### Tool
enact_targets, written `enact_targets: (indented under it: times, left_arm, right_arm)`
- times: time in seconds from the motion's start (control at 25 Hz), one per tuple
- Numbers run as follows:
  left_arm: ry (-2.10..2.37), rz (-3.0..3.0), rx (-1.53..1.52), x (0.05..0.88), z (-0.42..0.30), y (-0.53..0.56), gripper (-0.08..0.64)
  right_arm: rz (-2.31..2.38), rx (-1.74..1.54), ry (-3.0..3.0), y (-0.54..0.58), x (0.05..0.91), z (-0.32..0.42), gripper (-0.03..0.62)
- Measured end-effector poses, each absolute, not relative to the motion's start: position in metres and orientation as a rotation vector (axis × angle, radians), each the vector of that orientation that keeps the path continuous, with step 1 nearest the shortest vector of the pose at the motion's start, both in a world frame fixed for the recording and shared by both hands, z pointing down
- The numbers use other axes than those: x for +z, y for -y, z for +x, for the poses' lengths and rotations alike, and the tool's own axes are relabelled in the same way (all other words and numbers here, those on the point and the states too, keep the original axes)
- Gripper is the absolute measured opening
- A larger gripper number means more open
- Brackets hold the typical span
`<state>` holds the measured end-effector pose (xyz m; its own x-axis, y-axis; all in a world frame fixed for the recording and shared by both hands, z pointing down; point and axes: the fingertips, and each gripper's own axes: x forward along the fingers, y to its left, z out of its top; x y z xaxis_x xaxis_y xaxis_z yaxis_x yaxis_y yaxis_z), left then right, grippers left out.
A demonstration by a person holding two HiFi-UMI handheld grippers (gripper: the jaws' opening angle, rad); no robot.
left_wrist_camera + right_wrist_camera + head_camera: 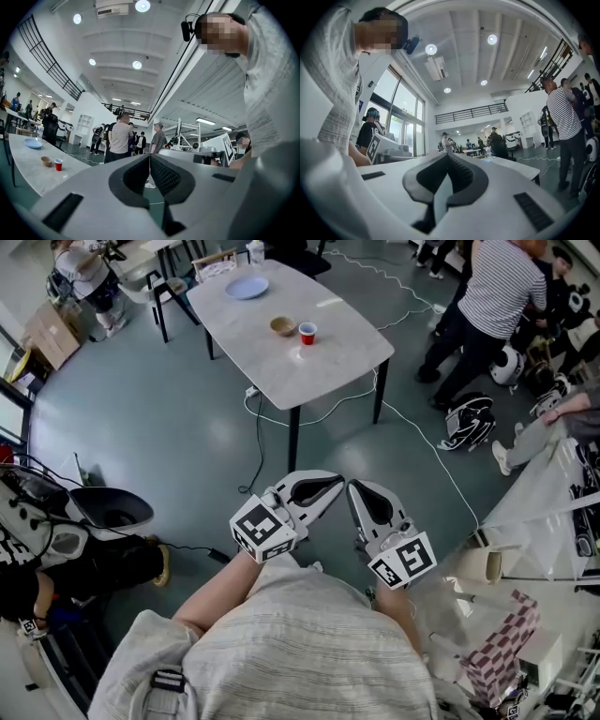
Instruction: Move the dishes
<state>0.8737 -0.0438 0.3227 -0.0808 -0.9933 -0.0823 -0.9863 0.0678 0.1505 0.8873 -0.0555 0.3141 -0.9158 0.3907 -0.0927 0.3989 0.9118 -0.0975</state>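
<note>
In the head view a white table (319, 362) stands well ahead of me across the floor. On it are a pale blue plate (247, 287), a small tan bowl (282, 326) and a red cup (307, 333). My left gripper (336, 484) and right gripper (354, 487) are held close to my body, far short of the table, tips nearly side by side. Both are shut with nothing between the jaws. The left gripper view shows its shut jaws, with the plate (33, 143), bowl (46, 161) and cup (58, 164) far off at left. The right gripper (449, 157) points toward the table's end (513, 167).
A person in a striped shirt (492, 296) stands right of the table beside others. White cable (422, 442) runs over the grey floor between me and the table. A black chair (112, 509) sits at my left, bags and packaging (502, 643) at my right.
</note>
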Motion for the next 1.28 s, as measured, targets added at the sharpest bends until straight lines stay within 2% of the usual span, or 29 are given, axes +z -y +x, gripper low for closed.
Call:
enact_targets:
  times: [0.6, 1.28]
  left_arm:
    - [2.295, 2.038, -0.295, 0.324, 0.814, 0.022, 0.02]
    - [2.459, 1.828, -0.397, 0.336, 0.628, -0.061, 0.02]
  right_arm:
    - [0.675, -0.242, -3.031, 0.036, 0.322, 0.823, 0.017]
    - [0.848, -0.228, -3.028, -0.031, 0.336, 0.639, 0.018]
